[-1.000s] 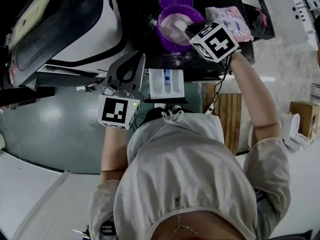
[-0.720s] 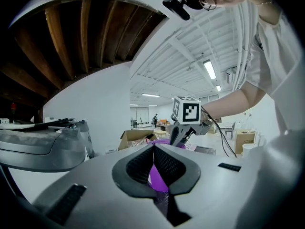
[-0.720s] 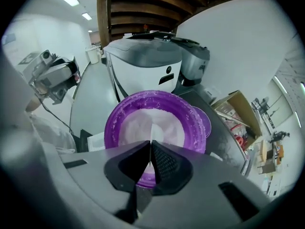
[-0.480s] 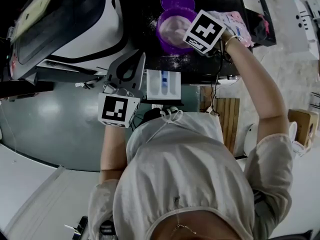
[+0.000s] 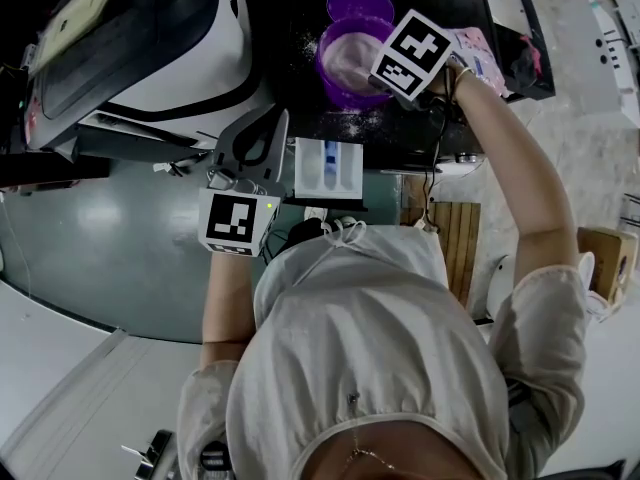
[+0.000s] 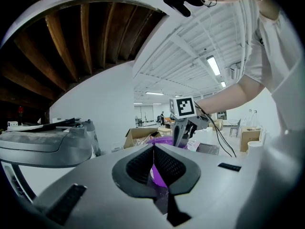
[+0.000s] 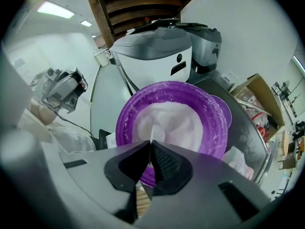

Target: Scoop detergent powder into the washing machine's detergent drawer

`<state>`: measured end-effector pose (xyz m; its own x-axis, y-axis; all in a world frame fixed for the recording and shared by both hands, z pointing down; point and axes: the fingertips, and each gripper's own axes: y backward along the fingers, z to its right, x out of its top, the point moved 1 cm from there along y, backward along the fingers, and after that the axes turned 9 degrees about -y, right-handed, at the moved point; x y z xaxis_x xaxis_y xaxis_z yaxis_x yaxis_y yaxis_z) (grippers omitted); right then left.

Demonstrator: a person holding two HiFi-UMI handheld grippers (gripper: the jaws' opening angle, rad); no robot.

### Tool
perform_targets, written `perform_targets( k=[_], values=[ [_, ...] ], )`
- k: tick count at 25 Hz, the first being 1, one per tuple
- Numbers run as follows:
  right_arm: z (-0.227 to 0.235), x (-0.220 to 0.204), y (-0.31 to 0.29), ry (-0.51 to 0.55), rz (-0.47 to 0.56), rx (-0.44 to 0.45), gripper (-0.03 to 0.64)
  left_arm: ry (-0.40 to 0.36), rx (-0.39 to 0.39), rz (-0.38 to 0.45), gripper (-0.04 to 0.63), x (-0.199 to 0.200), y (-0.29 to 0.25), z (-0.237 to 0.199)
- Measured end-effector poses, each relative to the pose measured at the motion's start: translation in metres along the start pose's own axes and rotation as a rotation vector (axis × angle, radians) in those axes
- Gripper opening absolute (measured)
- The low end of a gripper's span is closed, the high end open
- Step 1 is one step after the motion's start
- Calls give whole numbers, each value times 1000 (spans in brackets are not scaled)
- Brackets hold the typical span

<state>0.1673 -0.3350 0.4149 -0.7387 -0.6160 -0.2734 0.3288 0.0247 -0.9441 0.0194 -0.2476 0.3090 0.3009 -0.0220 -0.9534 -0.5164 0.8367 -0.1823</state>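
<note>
**Operator:** Where is my right gripper sitting?

**Spotter:** Over the purple bowl on the dark tabletop. In the right gripper view I see the jaws pressed together, with a thin pale sliver standing up from between them. Too little of it shows for me to name it.

**Operator:** And the detergent powder?

**Spotter:** It is heaped white inside the bowl and fills most of it, with bits stuck to the inner wall. The jaw tips are right above its near edge. Some grains lie scattered on the tabletop in front of the bowl.

**Operator:** My left gripper?

**Spotter:** I have it low, just left of the detergent drawer and apart from it. Its jaws are closed on nothing. The pads meet at the tips, and a strip of purple shows through the slit behind them.

**Operator:** The drawer itself?

**Spotter:** It is white and stands open below the tabletop's front edge, nearer to me than the bowl, with a blue part in its middle. I can't tell whether any powder is in it.

**Operator:** What else is around the bowl?

**Spotter:** A purple lid lies just beyond it and a pink packet to its right. A white appliance with a grey lid stands to its left.
</note>
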Motion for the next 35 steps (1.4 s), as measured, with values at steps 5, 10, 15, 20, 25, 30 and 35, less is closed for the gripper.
perform_targets(
  k=[5,10,15,20,25,30,35],
  values=[
    [-3,3,7,-47,38,42,15,-13,16,29,21,2,4,-2],
    [-2,4,16,-91,79,58,15,-18,23,36,21,5,9,-1],
    [3,5,27,-222,171,117,15,-18,30,40,21,7,10,-2],
    [2,6,37,-352,288,201,15,-11,37,41,21,8,11,-3],
    [5,7,52,-474,428,265,15,-21,39,42,21,10,10,0],
    [8,7,70,-587,586,355,15,-23,33,43,21,15,9,5],
    [-8,-3,82,-774,690,533,15,-24,40,42,21,18,10,10]
  ],
)
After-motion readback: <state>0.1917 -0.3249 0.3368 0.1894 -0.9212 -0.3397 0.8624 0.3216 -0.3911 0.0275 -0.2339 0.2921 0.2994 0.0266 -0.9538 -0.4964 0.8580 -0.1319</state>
